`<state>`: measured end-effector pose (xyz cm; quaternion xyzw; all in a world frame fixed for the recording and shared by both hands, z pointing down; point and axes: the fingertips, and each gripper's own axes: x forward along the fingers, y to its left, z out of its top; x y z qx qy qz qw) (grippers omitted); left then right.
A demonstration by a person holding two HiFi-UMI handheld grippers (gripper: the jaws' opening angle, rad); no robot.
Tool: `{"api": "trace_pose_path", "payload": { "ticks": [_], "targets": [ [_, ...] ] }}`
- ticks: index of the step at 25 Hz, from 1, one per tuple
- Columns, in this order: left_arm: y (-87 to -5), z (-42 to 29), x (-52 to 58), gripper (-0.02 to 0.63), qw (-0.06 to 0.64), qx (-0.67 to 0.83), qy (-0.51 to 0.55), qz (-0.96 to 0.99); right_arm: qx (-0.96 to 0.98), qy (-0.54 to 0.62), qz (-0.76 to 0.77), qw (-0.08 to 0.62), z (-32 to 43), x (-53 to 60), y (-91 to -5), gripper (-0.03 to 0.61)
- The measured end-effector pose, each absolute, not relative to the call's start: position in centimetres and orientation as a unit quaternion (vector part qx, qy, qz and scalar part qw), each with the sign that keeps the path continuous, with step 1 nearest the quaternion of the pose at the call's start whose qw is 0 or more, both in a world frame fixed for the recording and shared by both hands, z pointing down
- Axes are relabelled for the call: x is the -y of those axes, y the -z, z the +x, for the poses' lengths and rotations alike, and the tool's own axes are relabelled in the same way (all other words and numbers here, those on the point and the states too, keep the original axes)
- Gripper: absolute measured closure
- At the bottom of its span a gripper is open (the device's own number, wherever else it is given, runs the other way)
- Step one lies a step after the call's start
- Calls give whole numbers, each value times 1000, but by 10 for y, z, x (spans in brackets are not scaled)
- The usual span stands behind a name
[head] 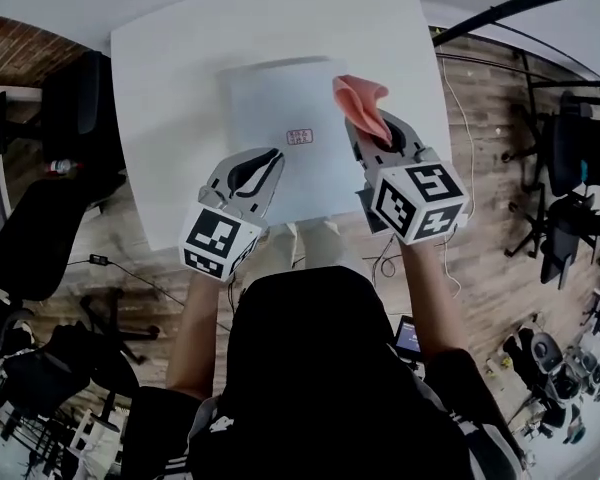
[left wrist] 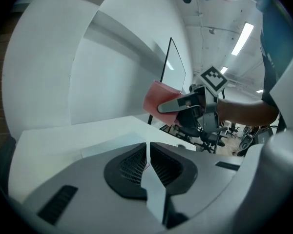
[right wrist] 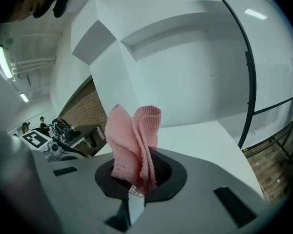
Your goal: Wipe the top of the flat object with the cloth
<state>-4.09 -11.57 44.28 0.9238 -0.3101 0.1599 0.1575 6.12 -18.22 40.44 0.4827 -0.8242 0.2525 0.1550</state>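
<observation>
Now our R claw (head: 373,126) grips the cloth (head: 361,101) over the board (head: 280,113), right edge; our L claw (head: 270,160), clenched empty, hovers at its near-left corner; chairs (head: 42,236) stand beside the bench (head: 165,78).

Your left gripper (left wrist: 147,150) has its jaws pressed together, empty, above the white table (left wrist: 63,138). At one o'clock from them, your right gripper (left wrist: 167,105) pinches the pink cloth (left wrist: 154,95).
</observation>
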Motion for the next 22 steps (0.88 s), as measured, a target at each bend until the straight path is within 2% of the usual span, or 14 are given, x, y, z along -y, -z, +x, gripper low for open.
{"api": "trace_pose_path", "payload": {
  "ticks": [9,11,15,18,22],
  "targets": [
    [-506,-40,113,592,178,303,-211,912,819,-277,461,201,69,173,-456,534],
    [-516,-40,112,528,180,299,-224,910,817,-283,457,208,72,171,-465,534],
    [-534,-45,117,454,172,303,-257,901,814,-293,451,218,77,169,-478,534],
    [-542,-44,115,364,162,291,-279,901,813,-300,447,223,79,166,-485,534],
    [-565,-44,107,282,165,277,-316,892,811,-311,440,228,80,163,-496,534]
  ]
}}
